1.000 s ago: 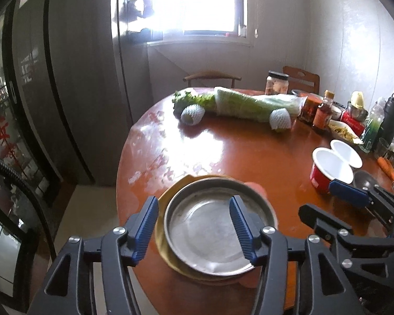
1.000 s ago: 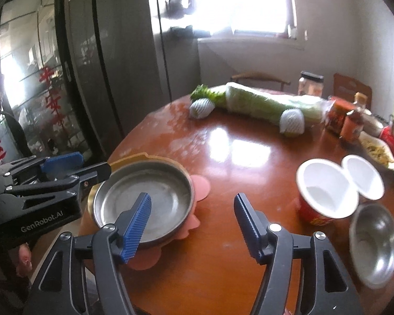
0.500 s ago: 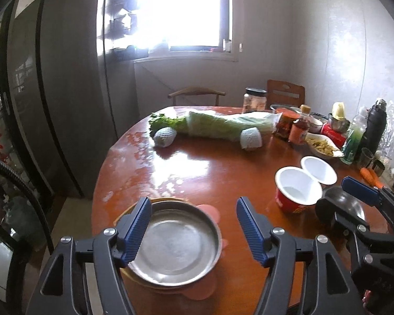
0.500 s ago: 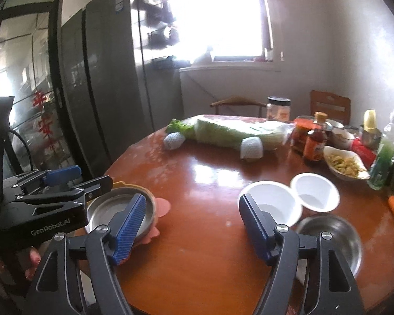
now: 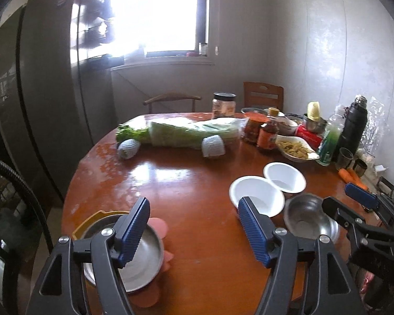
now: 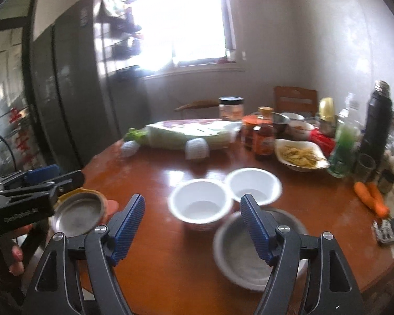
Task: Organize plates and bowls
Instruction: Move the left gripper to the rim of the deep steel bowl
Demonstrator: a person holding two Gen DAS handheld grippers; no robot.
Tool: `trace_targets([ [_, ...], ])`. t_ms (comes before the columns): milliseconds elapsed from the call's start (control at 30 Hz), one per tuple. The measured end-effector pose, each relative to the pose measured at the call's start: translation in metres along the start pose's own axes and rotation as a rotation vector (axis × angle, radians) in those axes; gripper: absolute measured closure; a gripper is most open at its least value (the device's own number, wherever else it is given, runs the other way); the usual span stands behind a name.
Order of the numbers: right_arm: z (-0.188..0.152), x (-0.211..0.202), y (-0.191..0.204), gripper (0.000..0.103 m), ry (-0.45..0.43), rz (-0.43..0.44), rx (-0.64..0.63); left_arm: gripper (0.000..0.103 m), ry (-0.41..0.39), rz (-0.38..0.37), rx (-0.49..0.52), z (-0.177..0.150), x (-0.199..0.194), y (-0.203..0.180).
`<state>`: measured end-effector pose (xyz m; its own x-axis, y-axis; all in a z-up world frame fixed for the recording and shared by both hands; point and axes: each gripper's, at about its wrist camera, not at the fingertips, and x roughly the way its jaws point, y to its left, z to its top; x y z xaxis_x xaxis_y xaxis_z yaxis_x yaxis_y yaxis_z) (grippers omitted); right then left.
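Hovering above the round table (image 5: 197,197), both grippers have their jaws spread wide and hold nothing. Left gripper (image 5: 194,231) hangs over the near table edge, with the steel plate (image 5: 141,260) under its left finger. That plate sits on a yellow plate (image 5: 102,214), which lies on a pink mat (image 5: 159,227); this stack is at the near-left edge of the table. Right gripper (image 6: 193,225) hangs over the near-right part of the table, where the steel bowl (image 6: 247,257) sits under its right finger. 2 white bowls stand just beyond the steel bowl toward the table centre: the nearer one (image 6: 201,204) touches the farther one (image 6: 254,185) rim to rim. Cabbage (image 5: 191,134) lies along the far side of the table.
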<state>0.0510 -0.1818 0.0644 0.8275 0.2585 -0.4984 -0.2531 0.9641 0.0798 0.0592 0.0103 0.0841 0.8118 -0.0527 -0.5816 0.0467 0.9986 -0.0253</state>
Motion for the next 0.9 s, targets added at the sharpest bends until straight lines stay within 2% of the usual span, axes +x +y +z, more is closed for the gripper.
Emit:
trace_targets([
  [400,-0.011,-0.007,-0.079,0.026,-0.003,-0.102,0.121,0.033,0.047,-0.067,0.052,0.004,0.029,-0.061],
  [767,-0.037,0.013,-0.128,0.026,0.061,-0.157,0.191,0.033,0.164,-0.131,0.090,-0.021,0.079,-0.109],
  [900,-0.045,0.027,-0.139,0.026,0.091,-0.143,0.211,0.033,0.206,-0.153,0.099,-0.029,0.098,-0.120],
])
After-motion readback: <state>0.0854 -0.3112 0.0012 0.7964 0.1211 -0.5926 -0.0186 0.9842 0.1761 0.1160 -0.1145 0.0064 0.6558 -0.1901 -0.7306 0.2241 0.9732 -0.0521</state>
